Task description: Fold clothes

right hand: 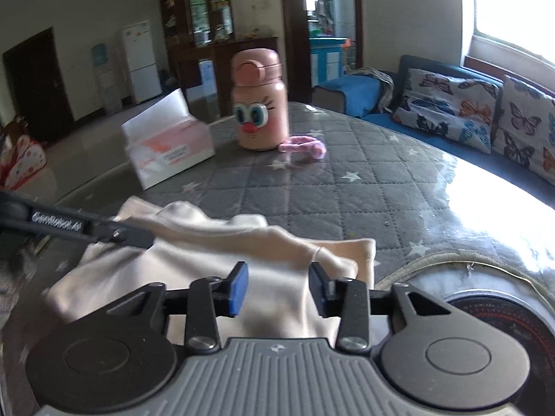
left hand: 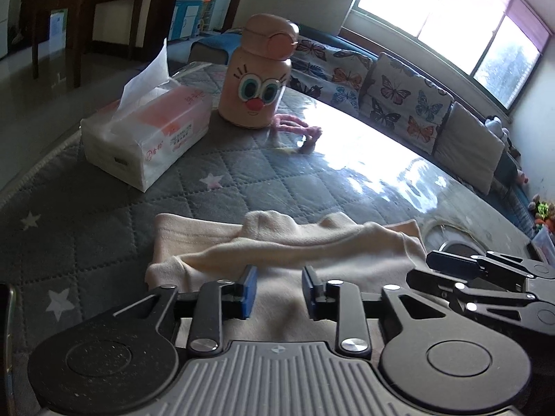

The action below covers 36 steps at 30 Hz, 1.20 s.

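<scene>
1. Cream knit garment (left hand: 288, 242), bunched and partly doubled over, lies at the near edge of a table spread with a grey quilted, star-printed cover (left hand: 242, 187).
2. Left gripper (left hand: 279, 291): its 2 blue-padded fingers (left hand: 250, 289) stand apart, released, with cream fabric lying under and between them; nothing is pinched.
3. Right gripper (right hand: 279, 289): fingers (right hand: 239, 287) likewise spread, holding nothing, poised over the garment's near right part (right hand: 277, 253). A folded corner (right hand: 360, 253) of the cloth lies just beyond its right finger.
4. In the left wrist view the right gripper shows at the right edge (left hand: 485, 277), beside the garment; in the right wrist view the left gripper's black finger (right hand: 86, 227) lies across the garment's left side.
5. Tissue pack (left hand: 149, 131), white and pink with 1 sheet sticking up, sits toward the far left edge of the table.
6. Pink bottle (left hand: 258, 76) with a cartoon face stands upright just right of the tissue pack, well apart from the garment.
7. Pink fuzzy cord (left hand: 298, 131) lies curled at the bottle's base.
8. Butterfly-print cushions (left hand: 399, 97) line a blue sofa (right hand: 364, 86) beyond the far right edge, beneath a bright window (left hand: 451, 10).
</scene>
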Tool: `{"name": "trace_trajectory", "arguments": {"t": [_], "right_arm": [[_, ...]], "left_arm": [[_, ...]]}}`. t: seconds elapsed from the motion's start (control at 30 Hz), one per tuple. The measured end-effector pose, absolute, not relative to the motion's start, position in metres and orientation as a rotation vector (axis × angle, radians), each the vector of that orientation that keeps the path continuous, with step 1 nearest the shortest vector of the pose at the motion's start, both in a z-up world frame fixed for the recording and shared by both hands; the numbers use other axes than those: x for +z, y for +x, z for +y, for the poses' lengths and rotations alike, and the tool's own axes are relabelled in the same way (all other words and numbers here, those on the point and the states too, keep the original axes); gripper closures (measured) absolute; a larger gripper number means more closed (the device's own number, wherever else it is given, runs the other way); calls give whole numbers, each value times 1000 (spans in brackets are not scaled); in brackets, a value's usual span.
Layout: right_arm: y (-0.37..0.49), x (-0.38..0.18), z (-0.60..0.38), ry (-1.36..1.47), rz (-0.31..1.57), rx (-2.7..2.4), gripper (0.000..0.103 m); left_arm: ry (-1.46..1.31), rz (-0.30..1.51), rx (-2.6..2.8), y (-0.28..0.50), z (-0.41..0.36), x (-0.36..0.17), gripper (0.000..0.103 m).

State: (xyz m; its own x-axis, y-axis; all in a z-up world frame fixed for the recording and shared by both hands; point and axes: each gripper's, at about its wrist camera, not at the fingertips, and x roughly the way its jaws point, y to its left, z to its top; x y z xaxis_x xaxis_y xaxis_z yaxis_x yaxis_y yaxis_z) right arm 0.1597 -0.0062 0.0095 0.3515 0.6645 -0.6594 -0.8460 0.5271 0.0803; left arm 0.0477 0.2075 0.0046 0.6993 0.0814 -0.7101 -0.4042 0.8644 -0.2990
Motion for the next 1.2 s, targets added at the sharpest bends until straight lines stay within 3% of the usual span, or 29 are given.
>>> {"name": "trace_trajectory", "arguments": {"t": [0.5, 1.2], "right_arm": [[128, -7, -44, -328, 706, 992, 63], [80, -3, -10, -409, 658, 1094, 63]], "left_arm": [[-249, 756, 206, 10, 152, -4, 70], [-265, 697, 206, -28, 153, -1, 71]]}}
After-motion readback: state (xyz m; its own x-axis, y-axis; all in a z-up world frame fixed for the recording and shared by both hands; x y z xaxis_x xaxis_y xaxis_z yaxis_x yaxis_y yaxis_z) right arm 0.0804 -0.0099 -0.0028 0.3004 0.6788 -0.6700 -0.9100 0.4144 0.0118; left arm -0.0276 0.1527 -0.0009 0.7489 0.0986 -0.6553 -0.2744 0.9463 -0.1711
